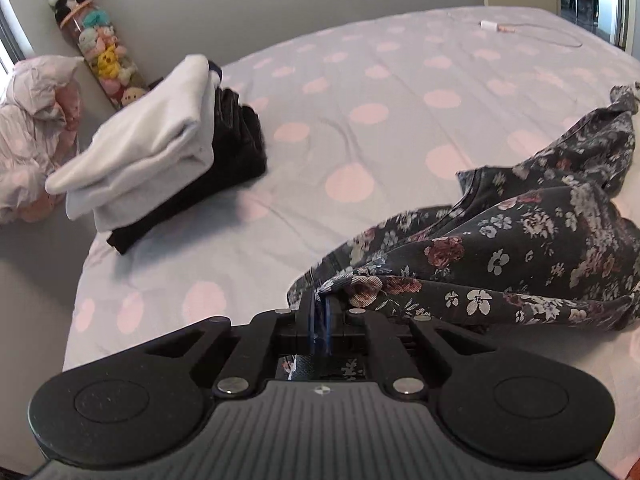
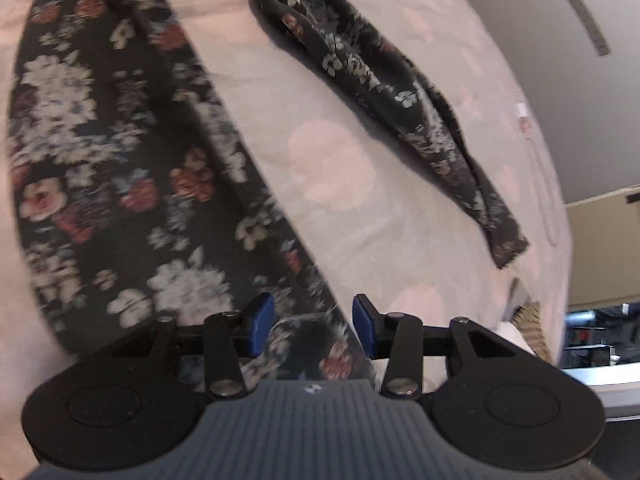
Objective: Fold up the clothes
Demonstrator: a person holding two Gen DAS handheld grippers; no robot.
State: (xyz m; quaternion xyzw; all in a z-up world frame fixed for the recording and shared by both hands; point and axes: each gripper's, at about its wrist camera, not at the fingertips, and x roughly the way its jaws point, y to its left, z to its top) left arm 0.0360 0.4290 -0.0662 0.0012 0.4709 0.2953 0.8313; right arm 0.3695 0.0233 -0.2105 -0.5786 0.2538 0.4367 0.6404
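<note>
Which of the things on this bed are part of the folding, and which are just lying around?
In the job: floral garment, pinched by the left gripper; open right gripper above it; folded stack.

Lying about: plush toys, crumpled duvet, charging cable.
</note>
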